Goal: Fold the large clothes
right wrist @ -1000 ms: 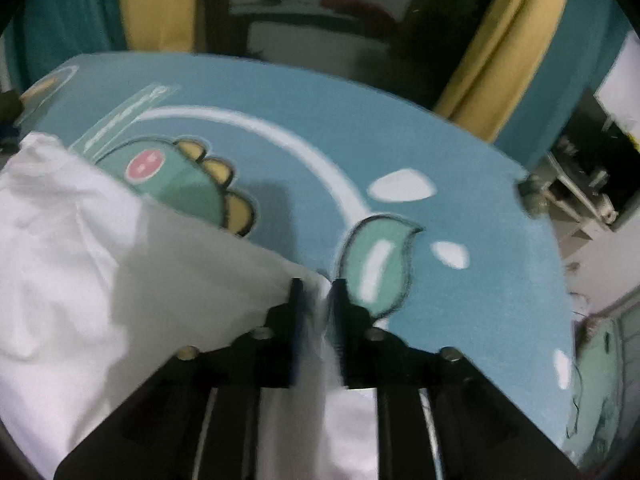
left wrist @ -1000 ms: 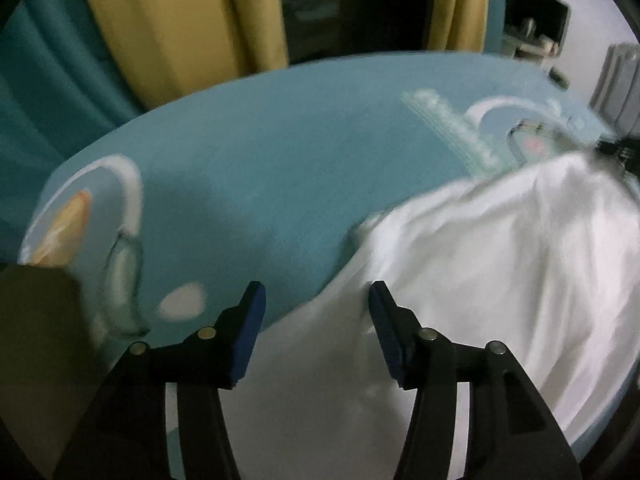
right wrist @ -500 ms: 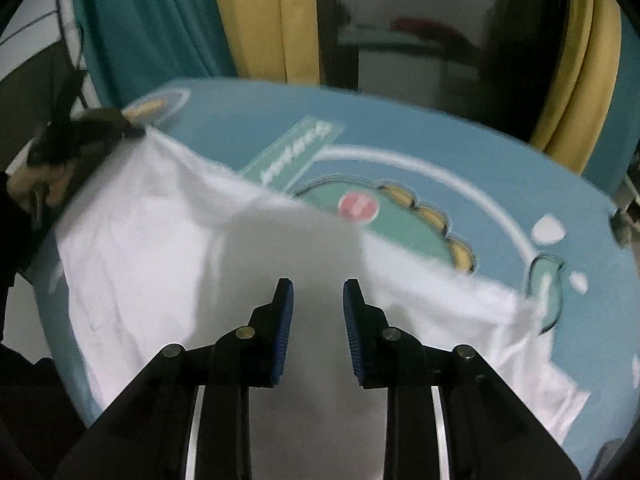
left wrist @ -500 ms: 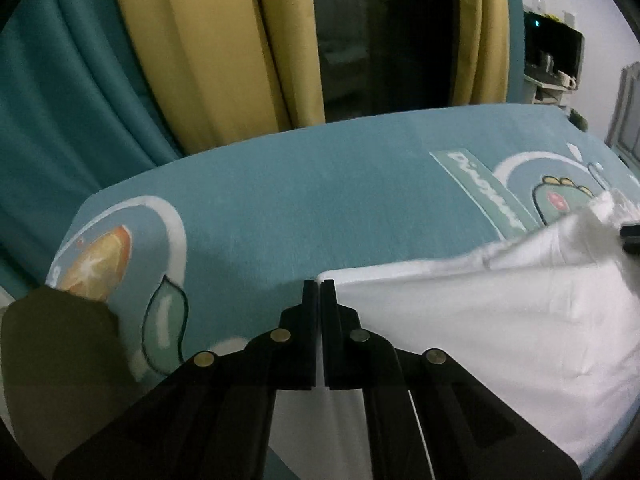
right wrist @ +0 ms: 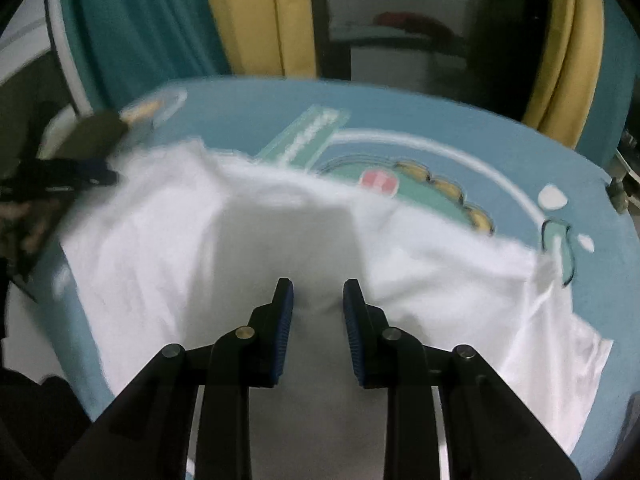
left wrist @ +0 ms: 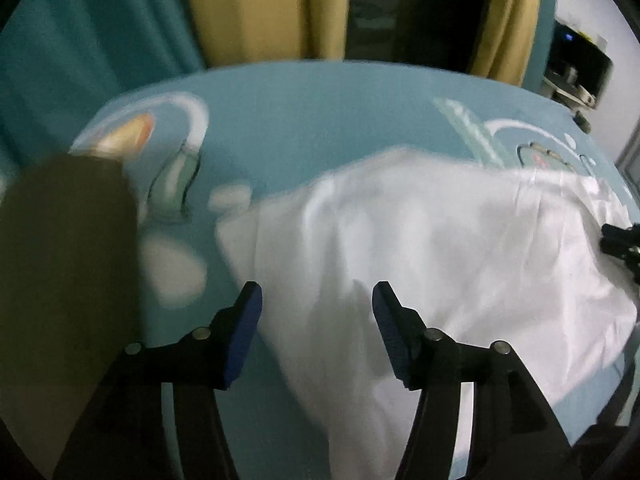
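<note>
A large white garment (left wrist: 420, 248) lies spread and rumpled on a teal surface (left wrist: 304, 112) printed with a cartoon dinosaur. My left gripper (left wrist: 316, 304) is open and empty, hovering over the garment's left edge. My right gripper (right wrist: 318, 300) is open and empty above the middle of the garment (right wrist: 248, 240). In the right wrist view the left gripper (right wrist: 80, 174) shows at the garment's far left corner. In the left wrist view the right gripper (left wrist: 620, 240) shows at the far right edge.
Yellow and teal curtains (right wrist: 256, 16) hang behind the surface. A dark olive shape (left wrist: 64, 280) fills the left of the left wrist view. The surface's rounded edge (right wrist: 592, 452) drops off at the lower right. Shelves (left wrist: 576, 60) stand at the far right.
My left gripper was shut on the garment's edge half a second ago and has opened, letting it go. My right gripper has opened wider. The garment now lies looser on the surface.
</note>
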The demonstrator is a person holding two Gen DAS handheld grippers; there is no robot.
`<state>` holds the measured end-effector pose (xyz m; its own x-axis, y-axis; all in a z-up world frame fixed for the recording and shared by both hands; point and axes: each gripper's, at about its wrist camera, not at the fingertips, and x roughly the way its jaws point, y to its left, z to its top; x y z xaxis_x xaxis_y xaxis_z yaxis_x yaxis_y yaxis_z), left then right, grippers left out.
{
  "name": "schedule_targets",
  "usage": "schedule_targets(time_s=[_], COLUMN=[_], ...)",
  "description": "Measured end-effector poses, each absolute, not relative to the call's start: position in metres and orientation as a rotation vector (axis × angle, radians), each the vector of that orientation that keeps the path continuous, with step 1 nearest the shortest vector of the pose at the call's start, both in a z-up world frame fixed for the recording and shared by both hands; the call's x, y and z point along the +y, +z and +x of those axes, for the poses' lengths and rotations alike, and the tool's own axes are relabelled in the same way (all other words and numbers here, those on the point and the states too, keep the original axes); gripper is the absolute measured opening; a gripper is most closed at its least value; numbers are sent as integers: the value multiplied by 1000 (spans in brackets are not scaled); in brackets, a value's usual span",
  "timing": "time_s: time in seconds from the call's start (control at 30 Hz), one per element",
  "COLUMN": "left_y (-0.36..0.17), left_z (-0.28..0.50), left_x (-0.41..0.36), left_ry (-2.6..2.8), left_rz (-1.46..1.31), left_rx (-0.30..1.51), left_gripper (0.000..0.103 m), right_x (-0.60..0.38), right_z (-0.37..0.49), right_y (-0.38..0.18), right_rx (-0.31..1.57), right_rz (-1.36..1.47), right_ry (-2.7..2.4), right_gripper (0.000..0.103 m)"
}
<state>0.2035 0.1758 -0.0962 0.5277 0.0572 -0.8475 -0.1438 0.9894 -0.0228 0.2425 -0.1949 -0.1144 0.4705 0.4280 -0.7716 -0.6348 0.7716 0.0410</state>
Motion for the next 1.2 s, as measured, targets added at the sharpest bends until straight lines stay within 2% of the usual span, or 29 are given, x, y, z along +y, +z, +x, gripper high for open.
schedule_targets(time_s=[0.13, 0.17, 0.2, 0.23, 0.33, 0.53, 0.63, 0.7, 0.87, 0.93, 0.97, 1.03, 1.2], left_y=[-113, -113, -113, -111, -110, -109, -103, -93, -59, -50, -46, -46, -61], left_z=[172, 167, 162, 158, 143, 133, 133, 129, 120, 122, 124, 131, 146], left_x=[161, 158, 158, 159, 161, 167, 169, 170, 155, 144, 137, 124, 90], left_ry=[112, 114, 102, 106, 144, 170, 175, 191, 205, 174, 153, 113, 16], left_rz=[-74, -49, -59, -67, -43, -92, -129, -145, -158, -155, -153, -157, -184], left_rx=[1004, 992, 986, 981, 959, 973, 978, 945, 816, 775, 760, 755, 789], left_gripper=[60, 54, 40, 3, 4, 5, 9, 15, 42, 49, 50, 50, 50], right_x=[-199, -198, -196, -195, -196, -226, -252, -264, -295, -309, -314, -327, -346], right_z=[233, 232, 231, 227, 223, 195, 185, 179, 159, 150, 148, 143, 130], right_y=[-122, -122, -123, -124, -122, -110, -107, -104, -102, -103, -105, -112, -135], right_rx=[833, 833, 831, 819, 806, 753, 762, 760, 772, 790, 805, 842, 912], right_rz=[-256, -261, -271, -296, -298, -208, -135, -120, -91, -55, -30, 45, 123], right_ry=[625, 619, 612, 605, 588, 578, 556, 542, 476, 469, 469, 489, 453], right_gripper=[35, 36, 38, 40, 47, 53, 53, 53, 54, 55, 57, 74, 78])
